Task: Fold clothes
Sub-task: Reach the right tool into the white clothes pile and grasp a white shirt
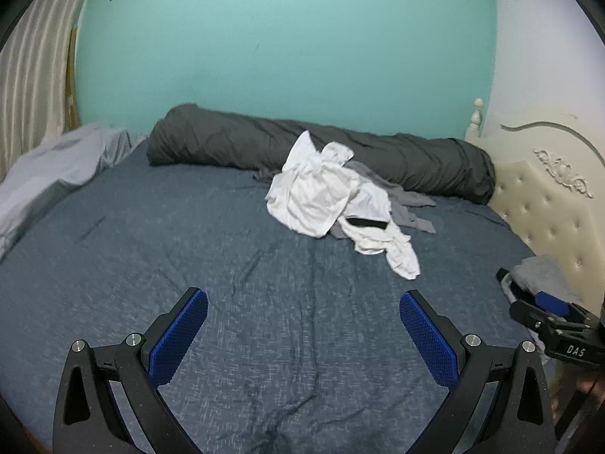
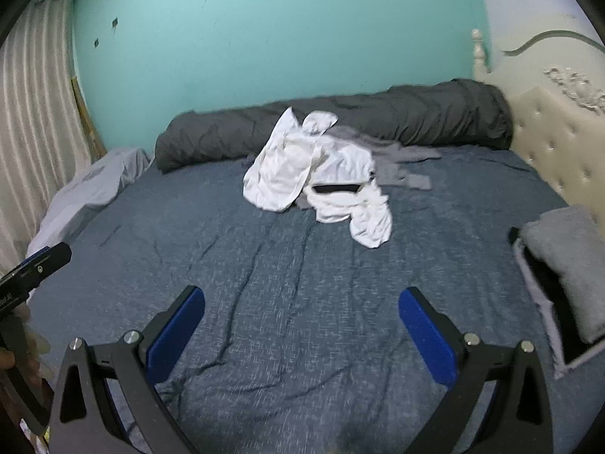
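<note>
White clothes pile (image 1: 332, 196) sits crumpled on the far half of the bed, leaning against the rolled dark grey duvet (image 1: 317, 147) along the teal wall (image 1: 283, 38). Grey garment (image 1: 412, 204) lies half under it, sticking out to the right. Black strip (image 1: 366, 223) shows w/in the white bundle, maybe a waistband, can't tell. Nothing folded in that heap yet, so prob. the start of a fresh item.

Near half of the blue sheet (image 1: 264, 321) is bare, which looks deliberate: flat room to spread & fold. At the right edge by the tufted headboard (image 2: 556, 159) lies a folded grey item (image 2: 567, 261) on what may be a tray or box, prob. the done stack, kept out of the work area.

Left gripper (image 1: 303, 325): fingers wide apart, nothing btwn them, hovering over bare sheet, well short of the pile. Right gripper (image 2: 301, 325): same, spread & empty, pointed toward the pile. Each shows at the edge of the other's view, so they're side by side, likely set for a 2-handed pick-up.

Pale grey bedding (image 1: 56, 174) bunched at left by the striped curtain (image 1: 34, 60), apart from the clothes
</note>
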Available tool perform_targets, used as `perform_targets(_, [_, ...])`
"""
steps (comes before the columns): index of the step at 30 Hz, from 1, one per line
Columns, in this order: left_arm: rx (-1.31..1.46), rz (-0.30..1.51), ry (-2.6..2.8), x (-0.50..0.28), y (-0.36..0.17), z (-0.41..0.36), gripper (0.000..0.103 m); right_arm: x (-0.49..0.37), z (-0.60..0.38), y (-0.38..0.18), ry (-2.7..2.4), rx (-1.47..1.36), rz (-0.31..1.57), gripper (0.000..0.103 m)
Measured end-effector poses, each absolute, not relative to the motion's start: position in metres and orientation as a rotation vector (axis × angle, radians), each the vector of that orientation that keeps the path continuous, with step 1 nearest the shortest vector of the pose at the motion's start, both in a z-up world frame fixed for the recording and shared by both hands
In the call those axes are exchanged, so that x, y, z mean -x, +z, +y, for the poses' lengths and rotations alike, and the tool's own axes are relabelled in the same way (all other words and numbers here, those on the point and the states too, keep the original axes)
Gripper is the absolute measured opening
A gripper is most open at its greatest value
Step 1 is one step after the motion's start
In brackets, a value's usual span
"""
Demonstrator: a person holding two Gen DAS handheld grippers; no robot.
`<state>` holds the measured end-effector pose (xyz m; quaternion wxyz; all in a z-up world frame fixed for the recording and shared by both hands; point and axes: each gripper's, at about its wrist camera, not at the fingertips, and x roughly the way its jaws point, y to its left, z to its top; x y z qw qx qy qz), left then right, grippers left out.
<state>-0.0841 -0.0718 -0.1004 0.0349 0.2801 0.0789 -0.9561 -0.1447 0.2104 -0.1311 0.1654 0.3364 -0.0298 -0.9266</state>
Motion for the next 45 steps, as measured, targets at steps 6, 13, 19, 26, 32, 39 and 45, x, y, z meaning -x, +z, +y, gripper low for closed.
perform_targets(6, [-0.89,0.326,-2.869,0.125,-0.158,-0.106,0.103,0.204,0.171,-0.179,-2.562,-0.998,-0.044,0.103])
perform_targets(13, [-0.943,0.487,-2.752,0.169,-0.223,-0.147,0.103,0.283,0.133,-0.222,-2.531,-1.074,0.039,0.103])
perform_targets(19, [-0.957,0.521,-2.697,0.193,-0.26,-0.171,0.103,0.357,0.115,-0.255,-2.504,-1.15,0.006,0.103])
perform_targets(26, [-0.954,0.606,-2.642,0.2,-0.28,-0.195,0.103,0.428,0.084,-0.284,-2.482,-1.183,-0.021,0.103])
perform_targets(32, [-0.893,0.645,-2.597,0.189,-0.294,-0.209,0.103,0.484,0.06,-0.302,-2.478,-1.209,-0.068,0.09])
perform_targets(39, [-0.928,0.686,-2.578,0.189,-0.308,-0.22,0.103,0.536,0.033,-0.323,-2.472,-1.269,-0.038,0.076])
perform_targets(45, [-0.916,0.669,-2.561,0.189,-0.312,-0.226,0.103,0.57,0.015,-0.339,-2.49,-1.33,-0.024,0.069])
